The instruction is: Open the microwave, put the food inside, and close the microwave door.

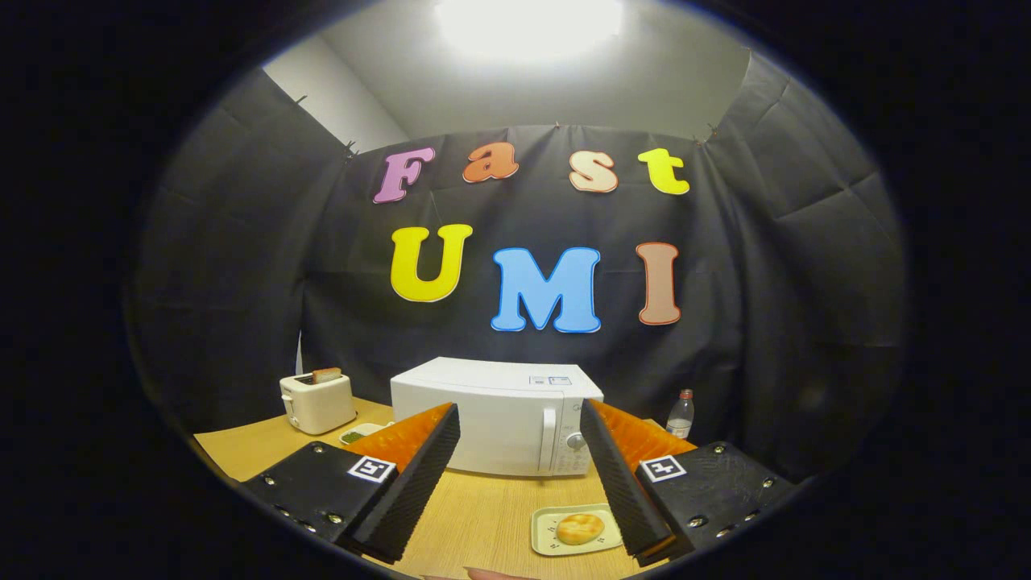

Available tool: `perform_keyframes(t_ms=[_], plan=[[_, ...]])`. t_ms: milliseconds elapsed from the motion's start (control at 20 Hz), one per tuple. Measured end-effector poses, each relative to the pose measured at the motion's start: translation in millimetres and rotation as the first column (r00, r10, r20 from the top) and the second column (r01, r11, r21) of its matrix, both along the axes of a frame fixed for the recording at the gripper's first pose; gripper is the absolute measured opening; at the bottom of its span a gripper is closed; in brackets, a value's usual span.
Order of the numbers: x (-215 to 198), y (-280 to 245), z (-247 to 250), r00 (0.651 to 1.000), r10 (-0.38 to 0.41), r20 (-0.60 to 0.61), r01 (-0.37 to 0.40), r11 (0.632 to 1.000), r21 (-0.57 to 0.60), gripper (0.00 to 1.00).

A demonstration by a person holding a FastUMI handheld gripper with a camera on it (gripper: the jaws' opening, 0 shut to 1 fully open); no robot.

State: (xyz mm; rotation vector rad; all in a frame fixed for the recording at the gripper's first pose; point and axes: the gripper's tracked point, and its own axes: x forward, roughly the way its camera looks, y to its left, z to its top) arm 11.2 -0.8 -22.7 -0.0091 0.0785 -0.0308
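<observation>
1. gripper [519,451] fingers spread wide, nothing between them; white box microwave [495,415] at 12 o'clock beyond the tips, door shut, on the pale wooden table [483,515]
2. round golden bun [580,528] on a small cream square plate [548,536], near side of the table, touching-close to the right finger at 5 o'clock
3. risk: swinging toward the vertical door handle [548,439] could clip the plate and slide the bun off
4. risk: wide jaws may slip off the slim handle; clear bottle [681,415] at 2 o'clock could topple

The gripper [519,419] hangs with fingers spread, holding nothing. Beyond them stands the closed microwave [495,419]. A bun [580,528] on a plate [548,540] lies between them.
</observation>
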Motion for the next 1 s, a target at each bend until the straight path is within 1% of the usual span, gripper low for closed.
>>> perform_keyframes(t_ms=[250, 400, 450, 500, 600, 700, 800, 900, 1000], plan=[[10.4, -1.6, -9.0, 1.000, -0.004, -0.008, 0.005, 0.999, 0.046, 0.95], [21.2, -11.5, -15.7, 0.999, -0.054, 0.003, 0.054, 0.998, 0.031, 0.95], [25.2, -11.8, -19.0, 0.998, -0.059, 0.005, 0.059, 0.998, 0.027, 0.95], [29.3, -9.5, -21.3, 0.999, -0.050, 0.006, 0.049, 0.998, 0.036, 0.95], [36.9, -3.8, -24.6, 1.000, -0.022, 0.015, 0.020, 0.995, 0.093, 0.95], [46.4, -4.6, -29.7, 1.000, -0.010, 0.019, 0.007, 0.990, 0.142, 0.95], [59.5, -12.8, -36.5, 0.999, -0.028, 0.018, 0.026, 0.991, 0.130, 0.95], [70.4, -12.1, -40.5, 0.999, -0.023, 0.034, 0.019, 0.993, 0.119, 0.95], [84.0, -9.6, -51.4, 1.000, -0.011, 0.029, 0.008, 0.991, 0.131, 0.95]])
